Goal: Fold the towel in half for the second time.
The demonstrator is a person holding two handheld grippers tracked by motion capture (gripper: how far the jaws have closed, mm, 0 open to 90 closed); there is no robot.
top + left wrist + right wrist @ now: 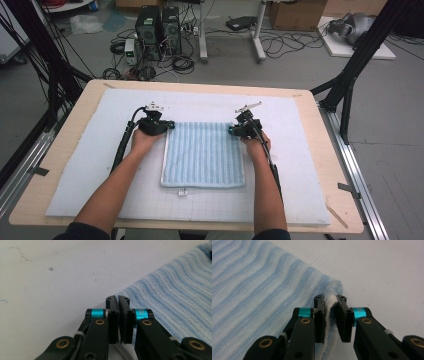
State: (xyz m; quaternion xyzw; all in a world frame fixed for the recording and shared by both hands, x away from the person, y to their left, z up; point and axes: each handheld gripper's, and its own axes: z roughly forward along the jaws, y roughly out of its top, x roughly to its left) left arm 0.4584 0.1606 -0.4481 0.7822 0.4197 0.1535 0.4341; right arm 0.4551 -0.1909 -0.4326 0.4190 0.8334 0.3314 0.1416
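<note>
Showing no legible writing: towel tag (183, 191)

- towel (204, 152): pale blue, ribbed, squarish, with a small tag on its near hem; lies flat mid-desk on the white mat
- both far corners pinched

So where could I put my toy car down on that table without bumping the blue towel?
The white mat is bare left of the towel, right of it, and behind it. It's crowded at the towel's far corners, where the left gripper and right gripper pinch it.
</note>
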